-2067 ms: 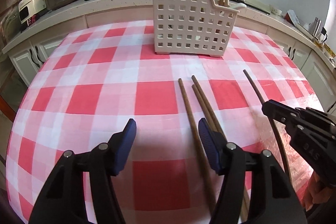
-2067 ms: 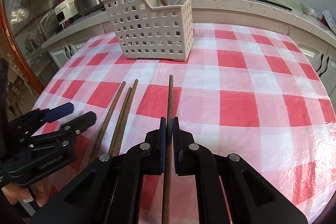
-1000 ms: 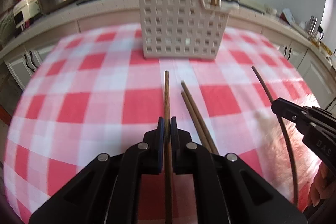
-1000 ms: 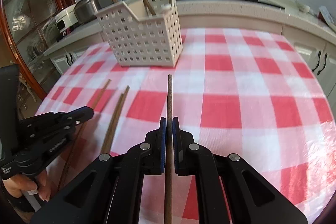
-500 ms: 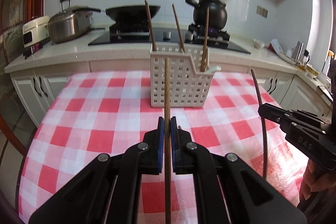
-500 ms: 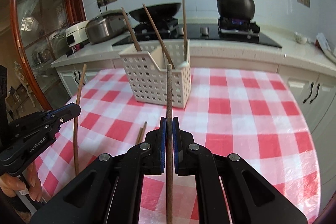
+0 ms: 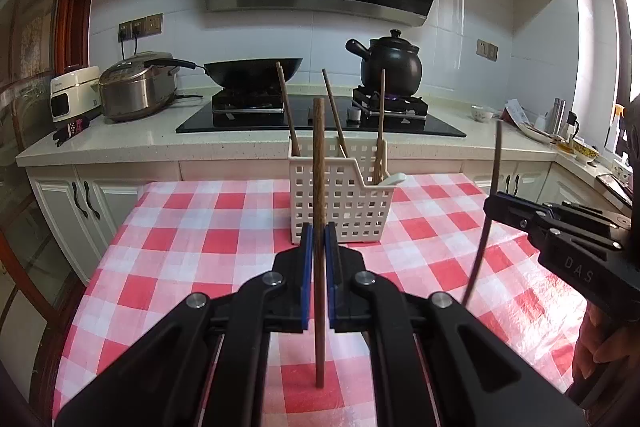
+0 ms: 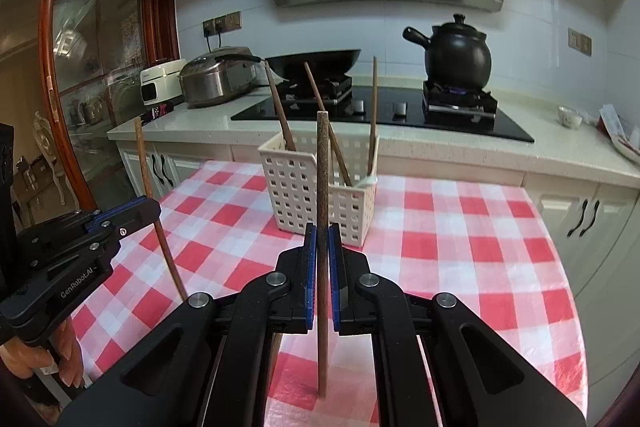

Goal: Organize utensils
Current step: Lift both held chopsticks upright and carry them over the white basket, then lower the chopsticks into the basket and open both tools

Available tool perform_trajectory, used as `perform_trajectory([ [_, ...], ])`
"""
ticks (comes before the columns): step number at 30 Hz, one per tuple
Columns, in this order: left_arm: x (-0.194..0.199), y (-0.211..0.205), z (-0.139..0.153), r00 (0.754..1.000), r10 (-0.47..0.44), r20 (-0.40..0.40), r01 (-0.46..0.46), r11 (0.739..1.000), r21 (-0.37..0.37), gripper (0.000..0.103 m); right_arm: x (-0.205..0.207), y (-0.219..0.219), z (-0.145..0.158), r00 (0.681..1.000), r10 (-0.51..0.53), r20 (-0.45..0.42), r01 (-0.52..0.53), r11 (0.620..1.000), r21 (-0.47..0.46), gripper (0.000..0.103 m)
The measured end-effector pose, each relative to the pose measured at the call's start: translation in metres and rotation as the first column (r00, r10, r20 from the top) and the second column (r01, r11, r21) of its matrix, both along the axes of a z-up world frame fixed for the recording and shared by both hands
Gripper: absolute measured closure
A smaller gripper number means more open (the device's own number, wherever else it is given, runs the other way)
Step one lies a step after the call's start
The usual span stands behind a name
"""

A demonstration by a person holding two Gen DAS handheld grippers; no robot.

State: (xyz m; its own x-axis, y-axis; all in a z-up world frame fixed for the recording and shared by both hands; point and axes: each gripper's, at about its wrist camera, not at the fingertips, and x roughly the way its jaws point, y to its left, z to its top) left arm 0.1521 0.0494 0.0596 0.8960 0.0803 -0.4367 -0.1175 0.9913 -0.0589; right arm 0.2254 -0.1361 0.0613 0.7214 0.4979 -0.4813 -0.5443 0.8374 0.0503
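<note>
1. Wooden, slim and round, one chopstick stands upright, pinched by the left gripper in front of the basket.
2. Right gripper clamps a rougher, speckled chopstick, also upright before that white lattice basket on the checked tablecloth.

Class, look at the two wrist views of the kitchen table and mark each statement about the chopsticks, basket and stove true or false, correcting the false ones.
1. The left tool is shut on a chopstick. True.
2. The right tool is open and holds nothing. False: it grips a chopstick.
3. The white basket lies tipped over. False: it stands upright on the checked tablecloth.
4. Three sticks stand in the basket. True.
5. A black pot sits on the stove. True.
</note>
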Motion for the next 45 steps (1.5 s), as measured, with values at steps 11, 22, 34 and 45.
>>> perform_trajectory([
  [11, 0.012, 0.002, 0.022, 0.999, -0.002, 0.048, 0.001, 1.0, 0.027, 0.097, 0.009, 0.013, 0.023, 0.998, 0.02, 0.062, -0.019, 1.0, -0.017, 0.097],
  [22, 0.042, 0.008, 0.065, 0.992, -0.01, 0.125, 0.006, 0.999, 0.034, 0.097, 0.028, 0.027, 0.063, 0.99, 0.034, 0.135, -0.031, 0.999, -0.029, 0.097],
  [34, 0.094, 0.013, 0.125, 0.977, -0.011, 0.211, -0.002, 0.998, 0.06, 0.097, 0.074, 0.038, 0.11, 0.983, 0.025, 0.182, -0.022, 1.0, -0.017, 0.097],
  [45, 0.151, 0.027, 0.142, 0.963, 0.01, 0.271, -0.023, 0.999, 0.048, 0.097, 0.12, 0.059, 0.121, 0.981, 0.029, 0.192, -0.028, 1.0, -0.007, 0.097],
])
